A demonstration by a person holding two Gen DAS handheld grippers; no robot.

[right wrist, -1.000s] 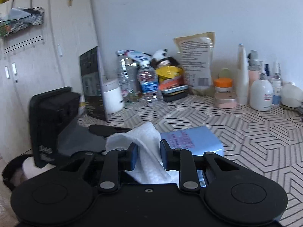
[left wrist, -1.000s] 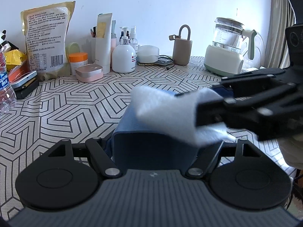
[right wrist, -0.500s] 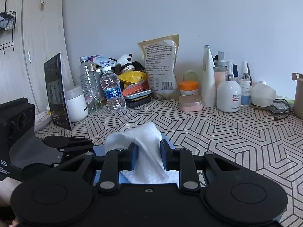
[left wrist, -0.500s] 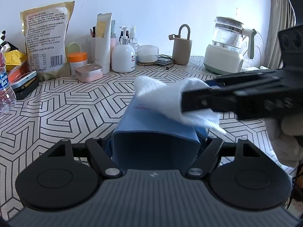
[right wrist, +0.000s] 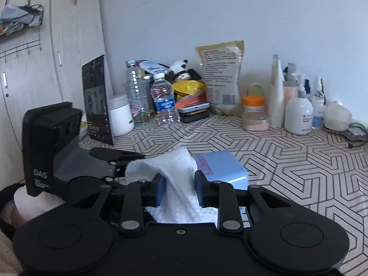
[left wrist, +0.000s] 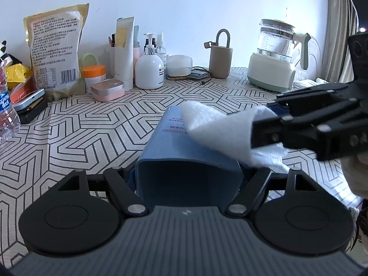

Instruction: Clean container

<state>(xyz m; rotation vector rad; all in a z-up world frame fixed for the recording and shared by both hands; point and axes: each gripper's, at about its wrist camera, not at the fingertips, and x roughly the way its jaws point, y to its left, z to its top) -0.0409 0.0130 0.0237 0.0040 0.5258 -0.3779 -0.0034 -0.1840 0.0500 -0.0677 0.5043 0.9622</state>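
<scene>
Left hand-held gripper (left wrist: pixel 188 179) clamps blue box (left wrist: pixel 184 151), held low over bench (left wrist: pixel 80 133). Right hand-held gripper (right wrist: pixel 179 192) pinches white wipe (right wrist: pixel 170 168) against box top. Wiping underway; sides & inside prob. left, can't tell how clean.

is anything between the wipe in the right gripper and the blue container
No. The white wipe, clamped in the right gripper, already lies on the top face of the blue container, which the left gripper holds. Nothing visible sits between them.
</scene>
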